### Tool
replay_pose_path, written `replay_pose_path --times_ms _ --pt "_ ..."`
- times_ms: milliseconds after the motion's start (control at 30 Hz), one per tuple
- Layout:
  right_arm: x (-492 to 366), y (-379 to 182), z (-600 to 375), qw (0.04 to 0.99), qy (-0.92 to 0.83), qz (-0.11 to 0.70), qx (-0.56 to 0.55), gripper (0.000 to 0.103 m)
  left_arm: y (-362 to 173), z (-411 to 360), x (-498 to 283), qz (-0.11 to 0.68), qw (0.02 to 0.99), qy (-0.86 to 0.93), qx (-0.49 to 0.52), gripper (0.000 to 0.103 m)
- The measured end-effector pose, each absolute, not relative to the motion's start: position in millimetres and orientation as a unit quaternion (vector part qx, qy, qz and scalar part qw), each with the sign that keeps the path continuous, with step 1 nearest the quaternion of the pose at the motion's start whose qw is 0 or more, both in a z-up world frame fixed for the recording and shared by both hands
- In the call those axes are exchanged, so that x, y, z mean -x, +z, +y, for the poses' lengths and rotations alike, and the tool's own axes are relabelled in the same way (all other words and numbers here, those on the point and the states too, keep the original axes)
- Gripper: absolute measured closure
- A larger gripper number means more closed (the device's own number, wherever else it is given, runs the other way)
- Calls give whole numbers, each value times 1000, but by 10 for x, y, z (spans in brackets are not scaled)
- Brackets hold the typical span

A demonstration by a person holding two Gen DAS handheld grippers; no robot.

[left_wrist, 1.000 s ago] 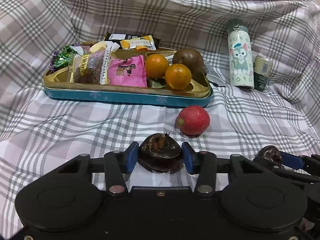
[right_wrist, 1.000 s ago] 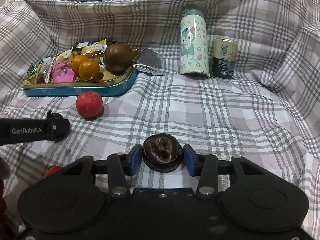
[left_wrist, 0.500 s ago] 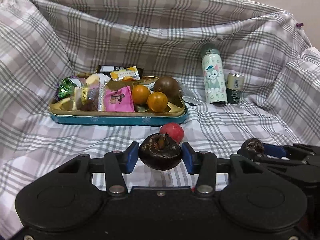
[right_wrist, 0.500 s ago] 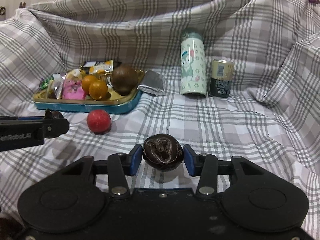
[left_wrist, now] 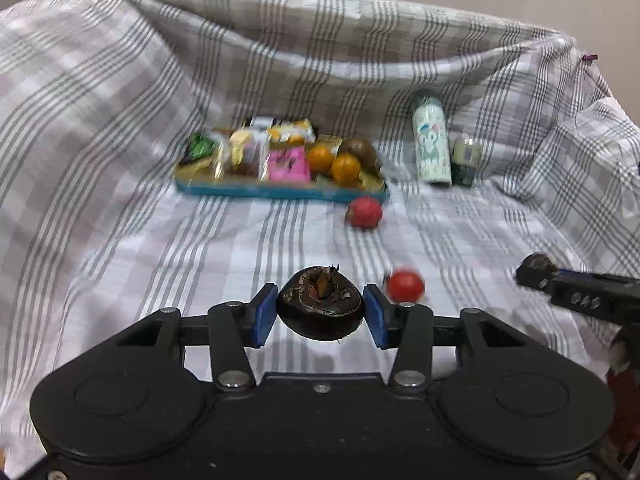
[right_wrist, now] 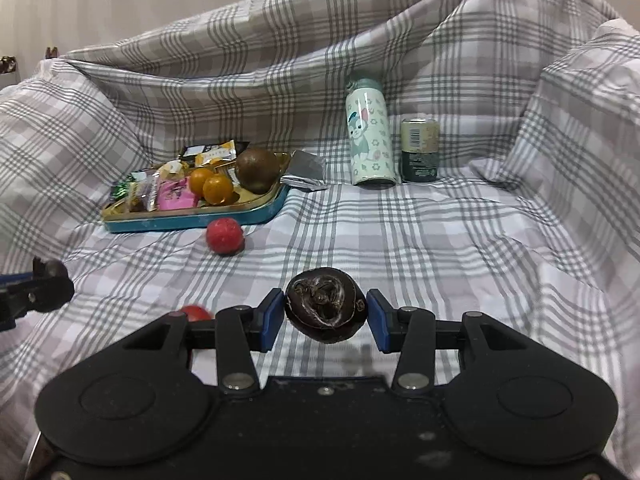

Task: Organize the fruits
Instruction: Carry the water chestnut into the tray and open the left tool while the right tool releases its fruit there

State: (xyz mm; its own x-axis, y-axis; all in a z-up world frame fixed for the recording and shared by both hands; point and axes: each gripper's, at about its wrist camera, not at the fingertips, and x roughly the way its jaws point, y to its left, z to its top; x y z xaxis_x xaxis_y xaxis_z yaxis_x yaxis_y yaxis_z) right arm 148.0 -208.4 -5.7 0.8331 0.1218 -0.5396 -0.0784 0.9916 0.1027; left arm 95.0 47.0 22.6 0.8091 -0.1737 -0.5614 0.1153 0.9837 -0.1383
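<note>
My left gripper is shut on a dark brown water chestnut, held above the cloth. My right gripper is shut on a second dark water chestnut; it also shows in the left wrist view. A teal tin tray at the back left holds two oranges, a brown round fruit and snack packets. A larger red fruit lies on the cloth in front of the tray. A small red fruit lies nearer to me.
A checked cloth covers the surface and rises in folds at the back and both sides. A cartoon-print bottle and a small can stand at the back right. A silver packet lies beside the tray.
Both grippers have pulled back and risen with their water chestnuts. The tray and bottle look smaller and farther. The small red fruit has come into the left wrist view.
</note>
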Motion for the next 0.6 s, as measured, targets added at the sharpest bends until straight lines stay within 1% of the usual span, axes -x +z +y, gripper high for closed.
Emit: replay_pose_path --times_ms 167,333,600 --pt "-1011 -17 -2156 960 55 271 -37 57 162 482 -635 309 947 -78 44 50" --pt "-549 -57 -2216 961 58 269 -25 57 108 461 -490 327 940 -77 59 50" --pt "-121 -103 -2120 957 106 271 -6 57 40 354 -282 337 937 -82 38 50"
